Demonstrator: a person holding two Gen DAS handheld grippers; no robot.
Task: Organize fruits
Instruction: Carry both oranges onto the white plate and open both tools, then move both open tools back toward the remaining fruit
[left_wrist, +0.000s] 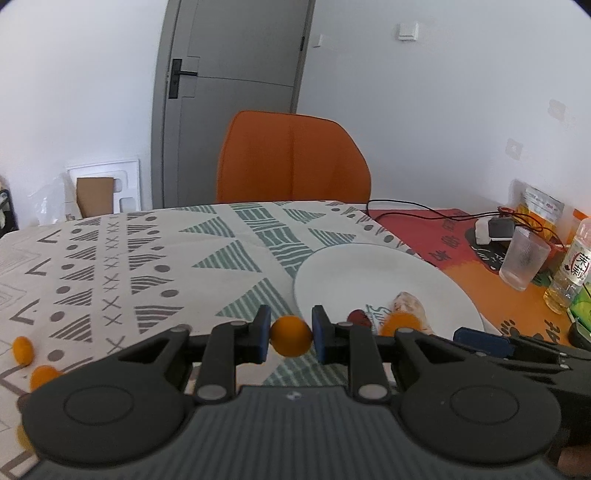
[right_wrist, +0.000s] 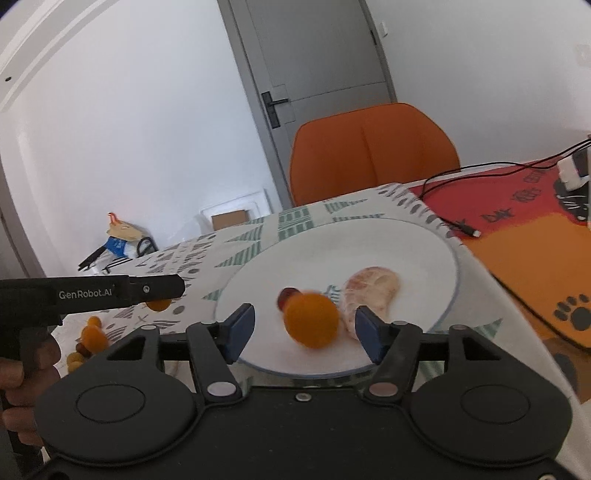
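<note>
left gripper (left_wrist: 291, 334) pinching smooth round kumquat (left_wrist: 290, 335), frame center; right gripper (right_wrist: 303, 332) spread over glossy white plate (right_wrist: 424, 251); patterned tablecloth (left_wrist: 147, 258).

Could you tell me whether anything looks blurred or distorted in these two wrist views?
Right wrist view: the orange fruit between the open gripper fingers is motion-blurred, while the plate stays fairly sharp. Left wrist view: the held fruit is crisp. Both views bend the door frame, fisheye distortion.

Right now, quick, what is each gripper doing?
Left gripper: closed on a small orange fruit.
Right gripper: open, holding nothing; an orange fruit sits between its jaws over the plate.
</note>
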